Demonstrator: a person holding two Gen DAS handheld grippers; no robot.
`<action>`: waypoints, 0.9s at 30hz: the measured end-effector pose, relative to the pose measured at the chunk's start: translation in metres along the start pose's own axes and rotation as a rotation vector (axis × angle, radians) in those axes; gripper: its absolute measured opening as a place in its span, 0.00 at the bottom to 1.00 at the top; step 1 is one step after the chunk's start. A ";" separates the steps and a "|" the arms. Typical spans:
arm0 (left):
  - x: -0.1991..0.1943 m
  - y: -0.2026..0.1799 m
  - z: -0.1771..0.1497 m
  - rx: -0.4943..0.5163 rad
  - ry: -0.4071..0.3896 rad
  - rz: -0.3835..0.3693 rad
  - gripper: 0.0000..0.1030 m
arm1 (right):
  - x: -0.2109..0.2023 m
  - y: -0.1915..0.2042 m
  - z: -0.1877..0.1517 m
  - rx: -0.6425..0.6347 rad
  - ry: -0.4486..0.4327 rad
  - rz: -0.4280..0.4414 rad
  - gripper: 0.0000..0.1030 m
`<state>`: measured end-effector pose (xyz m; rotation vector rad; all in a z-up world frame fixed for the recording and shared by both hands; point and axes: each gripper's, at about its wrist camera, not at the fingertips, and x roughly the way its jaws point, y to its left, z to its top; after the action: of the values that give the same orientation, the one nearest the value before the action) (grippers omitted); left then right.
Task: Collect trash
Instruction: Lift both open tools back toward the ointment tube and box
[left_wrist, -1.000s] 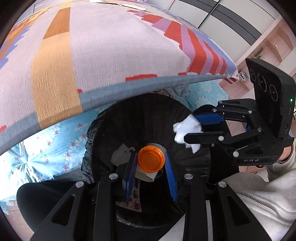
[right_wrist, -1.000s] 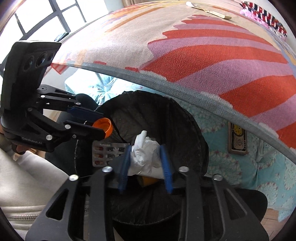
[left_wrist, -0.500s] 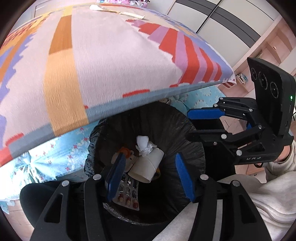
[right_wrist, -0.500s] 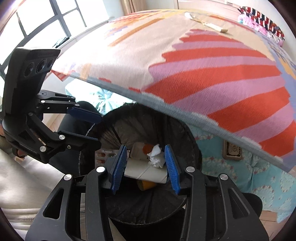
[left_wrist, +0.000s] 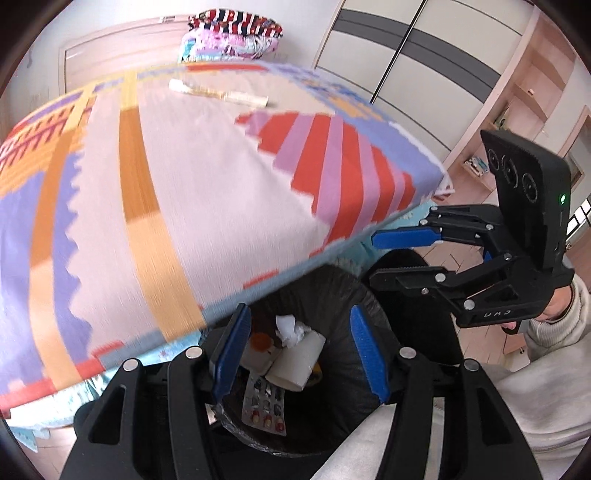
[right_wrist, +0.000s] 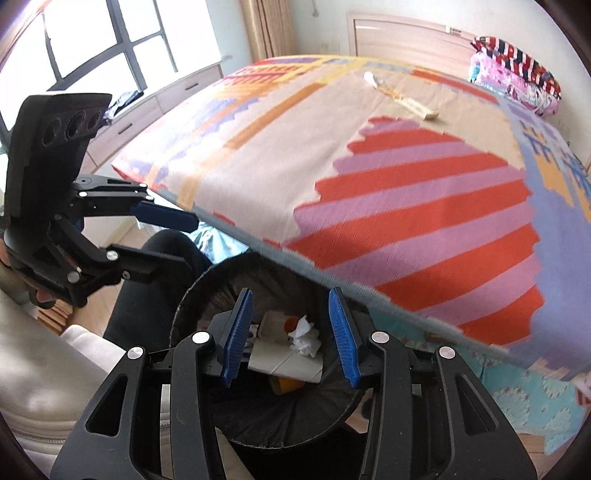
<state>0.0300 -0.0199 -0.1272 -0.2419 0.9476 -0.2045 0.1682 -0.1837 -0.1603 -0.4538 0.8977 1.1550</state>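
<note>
A black-lined trash bin (left_wrist: 343, 291) (right_wrist: 199, 291) stands by the bed's edge. Inside lie a crumpled white tissue (left_wrist: 291, 328) (right_wrist: 304, 334), an orange cap (left_wrist: 260, 341) (right_wrist: 290, 324), a white cardboard tube (left_wrist: 295, 363) (right_wrist: 284, 360) and a pill blister pack (left_wrist: 266, 406). My left gripper (left_wrist: 299, 354) is open and empty above the bin. My right gripper (right_wrist: 291, 334) is open and empty above it too; it also shows at the right of the left wrist view (left_wrist: 391, 256). A long pale wrapper (left_wrist: 218, 94) (right_wrist: 402, 98) lies far across the bed.
The bed (left_wrist: 184, 177) (right_wrist: 369, 177) with a striped patterned cover fills most of both views. A pile of folded bedding (left_wrist: 232, 35) (right_wrist: 513, 74) sits at its head. Wardrobe doors (left_wrist: 406, 66) stand to the right, a window (right_wrist: 92, 40) to the left.
Both grippers opened and dropped the orange cap and the tissue into the bin, then rose and tilted up, bringing more of the bed into view.
</note>
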 end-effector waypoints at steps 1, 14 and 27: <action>-0.003 -0.001 0.005 0.007 -0.012 -0.005 0.53 | -0.004 0.000 0.002 -0.009 -0.006 -0.007 0.41; -0.020 0.005 0.052 0.066 -0.102 0.038 0.53 | -0.024 -0.016 0.032 -0.028 -0.070 -0.050 0.41; -0.019 0.032 0.101 0.061 -0.140 0.076 0.53 | -0.024 -0.038 0.067 -0.043 -0.108 -0.082 0.41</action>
<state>0.1042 0.0272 -0.0647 -0.1611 0.8091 -0.1444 0.2252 -0.1636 -0.1073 -0.4548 0.7553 1.1150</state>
